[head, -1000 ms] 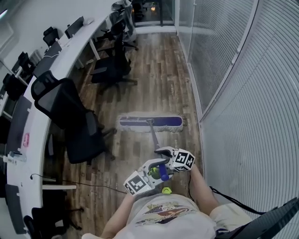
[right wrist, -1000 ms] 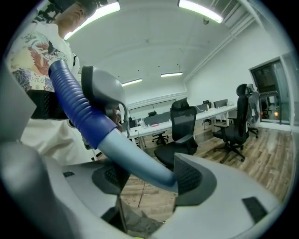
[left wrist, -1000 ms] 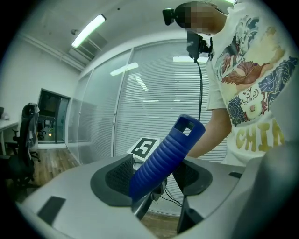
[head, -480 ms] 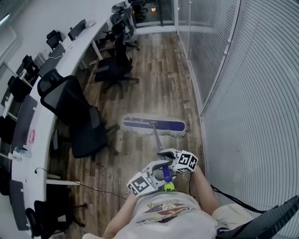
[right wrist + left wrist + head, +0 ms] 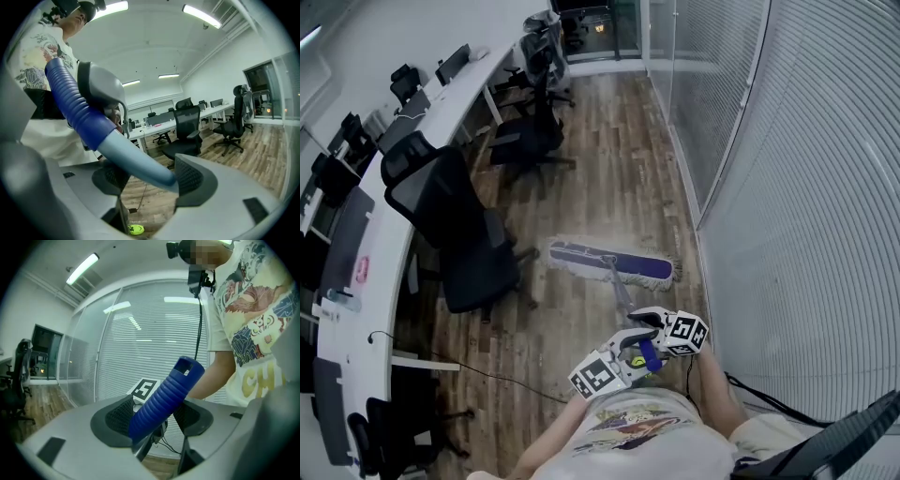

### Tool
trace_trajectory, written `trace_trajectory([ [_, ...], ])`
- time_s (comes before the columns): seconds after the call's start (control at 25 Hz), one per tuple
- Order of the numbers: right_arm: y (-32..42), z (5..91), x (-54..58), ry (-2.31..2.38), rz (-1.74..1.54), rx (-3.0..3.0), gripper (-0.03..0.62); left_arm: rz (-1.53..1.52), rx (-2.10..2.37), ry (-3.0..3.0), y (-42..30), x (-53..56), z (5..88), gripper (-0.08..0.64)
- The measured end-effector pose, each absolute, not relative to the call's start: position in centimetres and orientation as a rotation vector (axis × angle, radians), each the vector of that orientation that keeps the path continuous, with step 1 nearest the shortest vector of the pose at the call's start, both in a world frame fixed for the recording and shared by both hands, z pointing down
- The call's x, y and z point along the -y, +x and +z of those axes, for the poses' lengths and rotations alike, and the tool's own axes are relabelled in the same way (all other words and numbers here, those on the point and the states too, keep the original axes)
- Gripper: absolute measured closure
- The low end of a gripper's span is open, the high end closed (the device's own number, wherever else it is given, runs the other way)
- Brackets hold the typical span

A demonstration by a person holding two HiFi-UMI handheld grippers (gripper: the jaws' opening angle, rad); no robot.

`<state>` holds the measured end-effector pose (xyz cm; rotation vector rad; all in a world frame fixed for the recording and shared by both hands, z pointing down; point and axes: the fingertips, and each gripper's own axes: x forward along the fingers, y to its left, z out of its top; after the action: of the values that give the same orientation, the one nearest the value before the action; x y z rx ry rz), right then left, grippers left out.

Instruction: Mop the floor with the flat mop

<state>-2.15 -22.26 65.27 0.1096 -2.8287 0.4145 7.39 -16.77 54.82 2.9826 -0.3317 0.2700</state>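
Observation:
The flat mop's blue head (image 5: 614,264) with white fringe lies on the wooden floor, slightly askew, close to the blinds wall. Its pale shaft (image 5: 622,295) runs back to both grippers in front of the person's body. My left gripper (image 5: 623,361) is shut on the blue ribbed grip (image 5: 164,397) at the handle's top end, which is squeezed between its black pads (image 5: 117,416). My right gripper (image 5: 661,328) sits just ahead of it, shut on the light blue shaft (image 5: 138,164) below the ribbed grip (image 5: 72,105).
Black office chairs (image 5: 455,234) (image 5: 525,136) stand along a long white desk (image 5: 356,272) at the left. A glass wall with blinds (image 5: 787,187) bounds the aisle on the right. A thin cable (image 5: 487,375) trails on the floor near the desk.
The person has walked up the aisle with the mop pushed ahead. The mop head has turned a little, its right end nearer. Both grippers keep their hold.

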Motion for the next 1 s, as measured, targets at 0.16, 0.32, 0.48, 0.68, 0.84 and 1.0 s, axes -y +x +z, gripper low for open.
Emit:
trace_trajectory([
  [0.16,-3.6,64.2,18.0,0.156,0.433,2.837,0.334,0.237,0.305,2.986,5.7,12.3,53.7,0.318],
  [0.32,-4.2,64.8,12.3,0.200,0.447,2.829,0.334,0.282,0.222,2.989,5.1,6.2,54.3,0.318],
  [0.48,-4.3,65.3,6.8,0.245,0.453,2.830,0.333,0.308,0.157,3.001,5.0,0.3,55.0,0.318],
  [0.68,-5.8,66.0,1.6,0.282,0.456,2.833,0.331,0.318,0.120,3.002,3.3,-5.2,55.7,0.317],
  [0.84,-7.1,66.1,0.2,0.311,0.457,2.853,0.331,0.313,0.114,3.009,1.8,-6.8,56.0,0.316],
  [1.0,-8.6,66.3,-0.6,0.315,0.443,2.843,0.331,0.316,0.115,3.010,0.2,-7.6,56.2,0.316],
])
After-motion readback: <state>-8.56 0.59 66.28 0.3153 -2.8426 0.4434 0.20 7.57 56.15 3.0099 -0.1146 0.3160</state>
